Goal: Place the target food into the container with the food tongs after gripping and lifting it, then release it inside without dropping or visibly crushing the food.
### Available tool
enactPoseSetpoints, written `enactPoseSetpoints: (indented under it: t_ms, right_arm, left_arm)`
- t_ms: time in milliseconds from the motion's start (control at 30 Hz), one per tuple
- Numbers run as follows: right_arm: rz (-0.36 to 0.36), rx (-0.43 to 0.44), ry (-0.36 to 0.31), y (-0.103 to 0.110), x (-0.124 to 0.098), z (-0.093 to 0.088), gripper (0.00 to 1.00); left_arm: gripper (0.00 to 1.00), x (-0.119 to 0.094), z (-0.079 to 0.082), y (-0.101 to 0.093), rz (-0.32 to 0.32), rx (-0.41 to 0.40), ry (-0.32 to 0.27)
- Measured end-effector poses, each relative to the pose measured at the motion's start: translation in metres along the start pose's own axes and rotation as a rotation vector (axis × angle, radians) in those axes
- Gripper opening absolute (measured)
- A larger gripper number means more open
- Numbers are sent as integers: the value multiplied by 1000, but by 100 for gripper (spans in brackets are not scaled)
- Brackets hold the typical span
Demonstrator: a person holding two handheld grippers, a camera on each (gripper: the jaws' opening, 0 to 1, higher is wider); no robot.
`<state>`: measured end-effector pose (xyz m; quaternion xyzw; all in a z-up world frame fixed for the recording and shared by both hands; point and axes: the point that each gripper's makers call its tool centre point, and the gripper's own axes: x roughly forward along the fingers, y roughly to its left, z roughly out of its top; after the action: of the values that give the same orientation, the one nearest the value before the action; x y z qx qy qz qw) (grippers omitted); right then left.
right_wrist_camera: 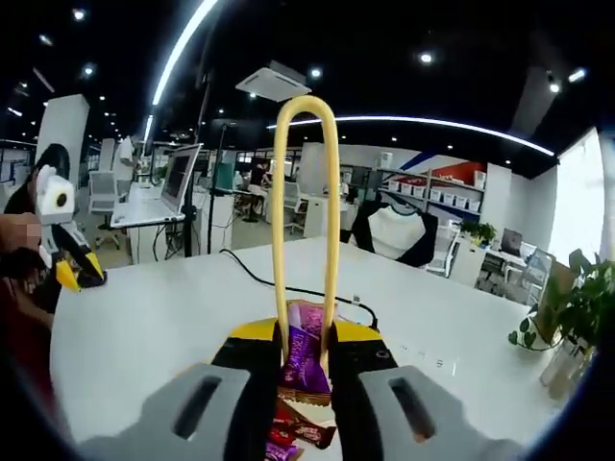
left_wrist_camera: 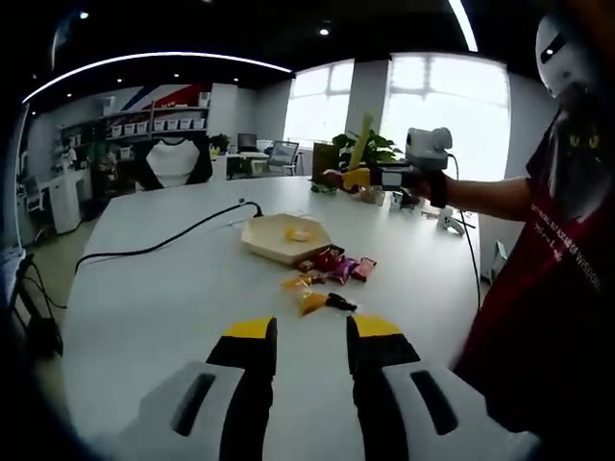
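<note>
Clamping yellow tongs shut, right gripper (purple candy pinched).

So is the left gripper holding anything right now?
No: in the left gripper view the left gripper has open jaws with bare white table between them.
</note>
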<state>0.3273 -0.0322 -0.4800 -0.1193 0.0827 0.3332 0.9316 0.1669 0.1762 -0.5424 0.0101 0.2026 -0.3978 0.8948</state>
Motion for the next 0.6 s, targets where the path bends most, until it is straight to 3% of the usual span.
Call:
enactPoseSetpoints:
  t_ms: [367, 600]
  right_arm:
    - [17, 10, 25, -14, 39, -2, 15]
    - [-22, 16, 13, -33, 52, -2, 17]
  left_arm:
    - [31, -7, -4, 7, 31, -23, -2]
    - [31, -9, -6, 13, 45, -36, 0]
